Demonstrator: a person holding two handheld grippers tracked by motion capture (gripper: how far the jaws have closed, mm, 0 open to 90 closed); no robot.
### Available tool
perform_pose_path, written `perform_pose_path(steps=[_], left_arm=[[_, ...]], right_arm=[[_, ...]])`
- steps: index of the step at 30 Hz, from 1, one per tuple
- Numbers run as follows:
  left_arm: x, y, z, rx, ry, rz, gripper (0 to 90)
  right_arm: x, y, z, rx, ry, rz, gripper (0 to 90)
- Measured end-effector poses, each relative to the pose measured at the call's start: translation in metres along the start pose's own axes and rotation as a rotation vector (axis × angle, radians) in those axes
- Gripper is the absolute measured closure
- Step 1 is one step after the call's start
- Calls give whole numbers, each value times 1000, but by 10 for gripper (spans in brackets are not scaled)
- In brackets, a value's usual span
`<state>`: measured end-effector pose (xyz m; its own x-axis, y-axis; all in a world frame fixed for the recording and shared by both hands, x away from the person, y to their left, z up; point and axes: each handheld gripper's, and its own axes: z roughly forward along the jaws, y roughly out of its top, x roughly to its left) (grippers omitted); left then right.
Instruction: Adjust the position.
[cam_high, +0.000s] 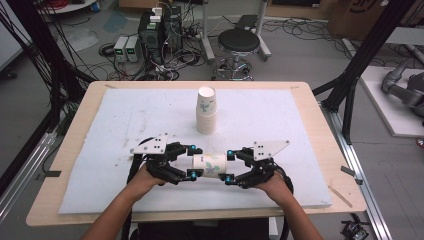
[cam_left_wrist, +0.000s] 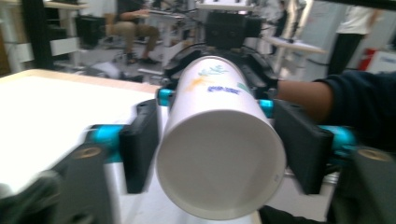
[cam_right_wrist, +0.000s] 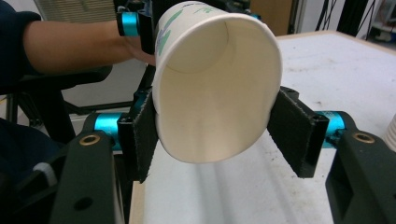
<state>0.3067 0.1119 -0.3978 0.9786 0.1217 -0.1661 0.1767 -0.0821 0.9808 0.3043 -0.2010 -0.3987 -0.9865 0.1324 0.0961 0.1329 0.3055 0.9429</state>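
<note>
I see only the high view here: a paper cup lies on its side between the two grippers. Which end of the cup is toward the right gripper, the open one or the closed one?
Observer: The open one. In the right gripper view the mouth of the paper cup faces the camera of the right gripper, and one looks into its inside.
Operator: Is the mouth round there, or pressed?
Observer: Pressed. The rim is an oval between the two pads, taller than it is wide.
Operator: And at the left gripper?
Observer: In the left gripper view the closed base faces the left gripper. It is round, with a pad against each side.
</note>
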Motion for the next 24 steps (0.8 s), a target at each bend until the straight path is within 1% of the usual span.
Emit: perform_pose_path(steps=[1, 5, 7, 8, 9, 12, 14, 15, 17, 20, 21, 22, 23, 24], left_arm=[[0, 1, -1, 19, 8, -7, 132], [-1, 4, -2, 111, 34, 33, 133], [-1, 6, -2, 158, 52, 47, 133], [-1, 8, -2, 181, 59, 59, 133], [-1, 8, -2, 193, 64, 60, 133], [-1, 11, -2, 229, 71, 67, 135], [0, 11, -1, 250, 77, 71, 136], [0, 12, -1, 262, 78, 79, 137], [0, 12, -1, 279, 81, 78, 139], [0, 13, 0, 310, 88, 85, 143], [0, 13, 1, 323, 89, 92, 143], [-1, 13, 1, 325, 91, 88, 145], [0, 14, 2, 340, 90, 97, 151], [0, 15, 2, 352, 91, 103, 153]], right_arm=[[0, 1, 0, 13, -6, 0, 369], [-3, 6, 0, 87, -37, 7, 369], [-4, 9, 1, 119, -39, 6, 369], [-6, 14, 2, 144, -40, -3, 368], [-6, 14, 2, 144, -40, -3, 368], [-6, 21, 5, 201, -51, -17, 368], [-6, 26, 7, 223, -47, -12, 367], [-7, 28, 8, 238, -48, -18, 367], [-7, 33, 10, 273, -52, -40, 367], [-7, 39, 14, 323, -56, -57, 367], [-7, 40, 15, 337, -53, -60, 367], [-7, 42, 17, 350, -51, -61, 367], [-7, 42, 18, 358, -51, -60, 367], [-7, 44, 19, 381, -54, -66, 367]])
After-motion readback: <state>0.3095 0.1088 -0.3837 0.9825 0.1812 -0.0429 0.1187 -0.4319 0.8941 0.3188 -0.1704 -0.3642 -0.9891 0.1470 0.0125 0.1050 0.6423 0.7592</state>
